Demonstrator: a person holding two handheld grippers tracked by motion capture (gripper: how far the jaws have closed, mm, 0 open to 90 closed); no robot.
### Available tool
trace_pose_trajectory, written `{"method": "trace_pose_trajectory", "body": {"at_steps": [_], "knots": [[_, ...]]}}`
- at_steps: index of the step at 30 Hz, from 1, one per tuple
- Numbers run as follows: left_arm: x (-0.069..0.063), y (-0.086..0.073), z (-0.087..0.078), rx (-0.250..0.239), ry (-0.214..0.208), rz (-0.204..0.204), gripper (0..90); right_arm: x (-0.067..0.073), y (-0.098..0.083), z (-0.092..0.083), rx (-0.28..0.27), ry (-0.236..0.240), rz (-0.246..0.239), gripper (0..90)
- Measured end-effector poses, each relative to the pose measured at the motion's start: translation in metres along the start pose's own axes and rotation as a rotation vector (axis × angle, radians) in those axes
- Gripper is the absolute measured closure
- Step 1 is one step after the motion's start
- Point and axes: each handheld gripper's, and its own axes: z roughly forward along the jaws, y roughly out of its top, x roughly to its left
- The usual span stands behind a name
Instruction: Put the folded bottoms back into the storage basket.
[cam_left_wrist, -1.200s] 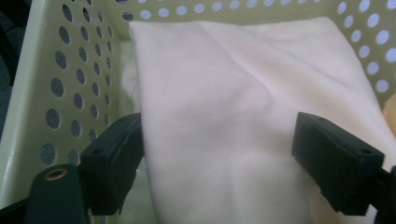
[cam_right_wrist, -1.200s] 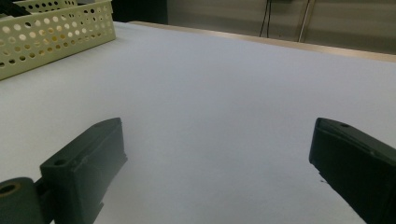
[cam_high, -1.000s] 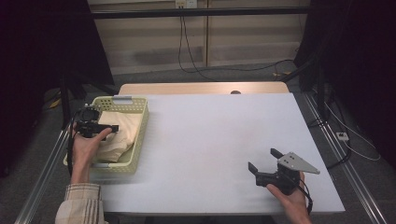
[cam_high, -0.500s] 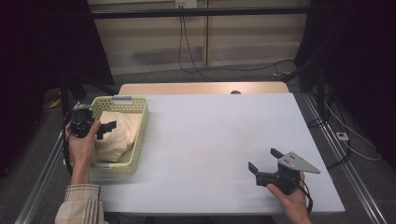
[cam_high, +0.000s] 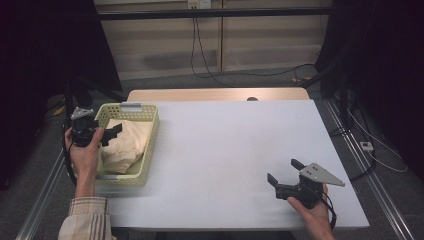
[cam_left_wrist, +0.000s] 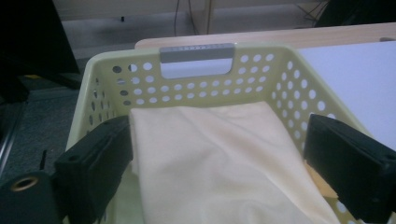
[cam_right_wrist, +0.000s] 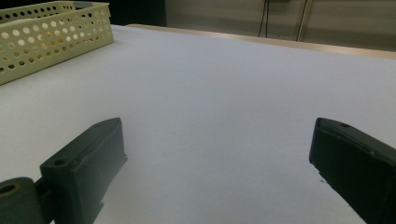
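Left tool has pulled back toward the basket's outer long wall since a second ago, when it was reaching down onto the cloth; half a second ago it was already lifted, and now it sits above that wall, jaws pointing across the basket. Right tool has not shifted in that time.

Basket: pale yellow-green, perforated walls, grey handle insert at its far end. It stands on the white tabletop at the left edge.

Cloth: cream-yellow, folded and slightly rumpled, lying inside the basket and covering most of its floor. In the left gripper view the cloth lies between and below the two black jaws, with the basket wall and handle beyond it.

Left tool state: released, jaws spread wide, nothing between them; the cloth sits free under them. Whether a jaw touches the fabric cannot be told.

Right tool state: released too, jaws wide apart, nothing held. It is well apart from the basket, out over bare tabletop on the side away from it, held in the person's hand. In the right gripper view the basket shows far off past the left jaw, across bare tabletop.
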Motion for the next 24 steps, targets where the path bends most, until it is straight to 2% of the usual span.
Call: {"method": "trace_pose_trajectory", "body": {"at_steps": [3, 7, 12, 15, 18, 21, 24], "knots": [[0.001, -0.001, -0.001, -0.029, -0.011, 0.023, 7.0, 0.001, 0.000, 0.001, 0.002, 0.003, -0.007, 3.3], [0.003, 0.000, -0.005, -0.076, -0.023, 0.018, 5.0, 0.003, 0.000, 0.001, 0.006, 0.000, -0.012, 3.3], [0.001, 0.005, -0.009, -0.097, -0.023, 0.027, 4.7, 0.003, 0.000, 0.002, 0.009, -0.004, -0.011, 3.3], [-0.004, 0.009, -0.011, -0.092, -0.032, 0.056, 4.9, 0.004, 0.000, 0.002, 0.010, -0.007, -0.014, 3.3], [-0.007, 0.012, -0.014, -0.103, -0.029, 0.064, 4.9, 0.004, 0.000, 0.001, 0.006, -0.008, -0.015, 3.3], [-0.009, 0.009, -0.019, -0.144, -0.014, 0.066, 4.6, 0.003, 0.000, 0.001, 0.007, -0.013, -0.013, 3.3], [-0.010, 0.008, -0.023, -0.138, -0.030, 0.089, 4.7, 0.003, 0.000, 0.002, 0.009, -0.013, -0.012, 3.3]]}}
